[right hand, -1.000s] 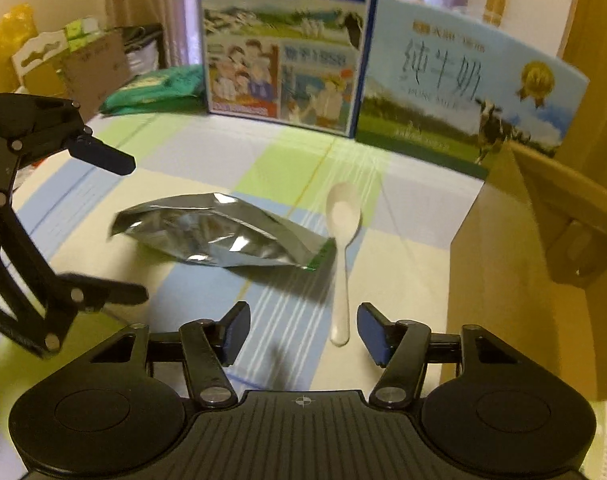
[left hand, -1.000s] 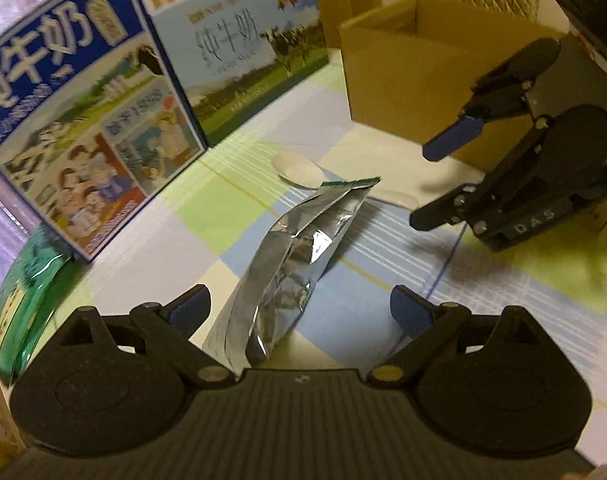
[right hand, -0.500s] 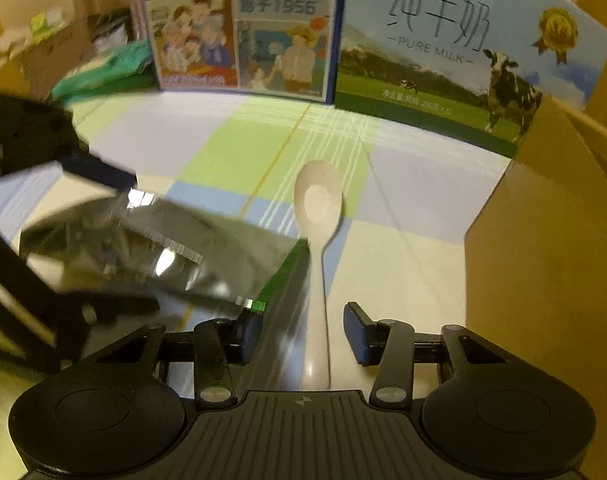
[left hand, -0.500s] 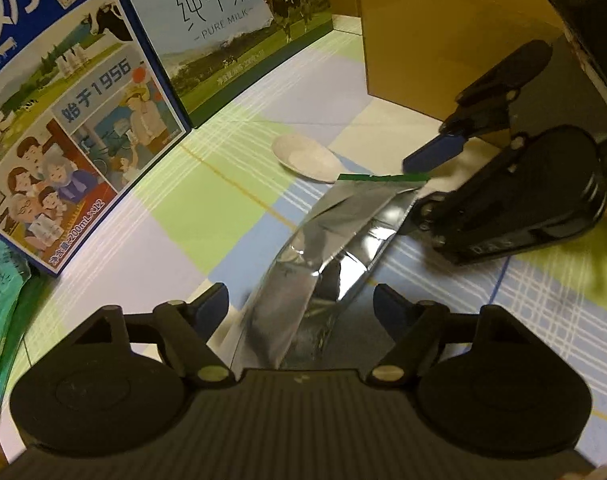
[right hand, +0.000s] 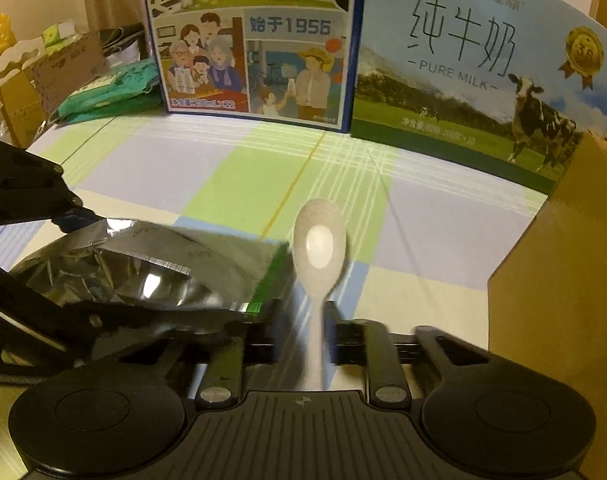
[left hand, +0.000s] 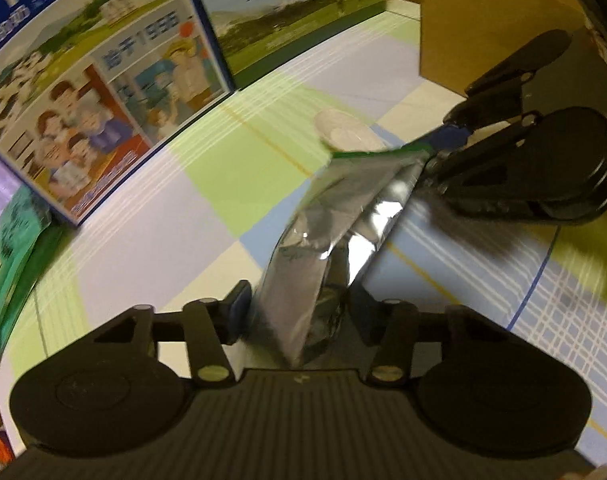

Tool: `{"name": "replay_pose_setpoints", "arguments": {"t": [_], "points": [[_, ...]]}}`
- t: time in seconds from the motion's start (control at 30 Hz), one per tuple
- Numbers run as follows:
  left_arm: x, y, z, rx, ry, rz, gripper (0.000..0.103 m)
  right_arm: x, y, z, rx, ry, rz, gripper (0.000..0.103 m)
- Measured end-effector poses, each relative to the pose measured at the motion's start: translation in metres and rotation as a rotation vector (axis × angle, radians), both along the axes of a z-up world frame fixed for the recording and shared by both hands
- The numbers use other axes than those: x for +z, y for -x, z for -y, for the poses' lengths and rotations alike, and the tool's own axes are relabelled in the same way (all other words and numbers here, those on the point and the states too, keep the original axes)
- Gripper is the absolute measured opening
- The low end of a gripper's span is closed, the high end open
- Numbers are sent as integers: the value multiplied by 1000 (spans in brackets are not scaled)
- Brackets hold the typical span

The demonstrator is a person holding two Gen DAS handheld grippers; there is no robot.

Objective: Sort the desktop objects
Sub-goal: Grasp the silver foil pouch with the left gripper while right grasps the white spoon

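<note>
Pouch (left hand: 327, 236): silver foil with a green strip at one end, lying across the checked cloth (left hand: 151, 240) between the two grippers.
Left gripper (left hand: 299, 308): jaws drawn in on the pouch's near end, foil pinched between them.
Right gripper (right hand: 303, 336): jaws closed on the spoon (right hand: 319, 240) handle; the green end of the pouch lies against its left finger, and whether that finger also traps foil I cannot tell.
Spoon: white, bowl up and pointing away, its bowl just beside the pouch's green end.
Box (right hand: 559, 280): open cardboard, right of the spoon; probably where sorted items go.
Pouch handling: likely light, thin and crinkly; it looks flattened and near empty, so it should sag and fold if held by one end. Foil is slick, so grip the flat sealed edge, not the puffed middle.
Spoon handling: stiff, light, smooth; take it mid-handle, where it may pivot between narrow pads.
</note>
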State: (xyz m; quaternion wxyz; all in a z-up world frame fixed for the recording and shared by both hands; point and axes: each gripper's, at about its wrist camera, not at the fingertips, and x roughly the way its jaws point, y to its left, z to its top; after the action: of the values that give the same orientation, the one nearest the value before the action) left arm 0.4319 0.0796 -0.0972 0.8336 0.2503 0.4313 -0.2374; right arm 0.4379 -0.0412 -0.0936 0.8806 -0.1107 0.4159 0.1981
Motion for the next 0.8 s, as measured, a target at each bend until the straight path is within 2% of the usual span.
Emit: {"name": "replay_pose_setpoints", "arguments": {"t": [0.17,0.33,0.5,0.8], "points": [[5,16,-7,57,17,-13,33,0,23,1,-19,16,-13,3],[7,55,-7,73,27,-43,31,0,75,7,-29,-1,-59,3],[5,126,1,63,26,-66,30,1,151,16,-53,-14,-123,3],[12,270,12,76,85,-115,31,12,282,44,-108,-25,-153,3]]}}
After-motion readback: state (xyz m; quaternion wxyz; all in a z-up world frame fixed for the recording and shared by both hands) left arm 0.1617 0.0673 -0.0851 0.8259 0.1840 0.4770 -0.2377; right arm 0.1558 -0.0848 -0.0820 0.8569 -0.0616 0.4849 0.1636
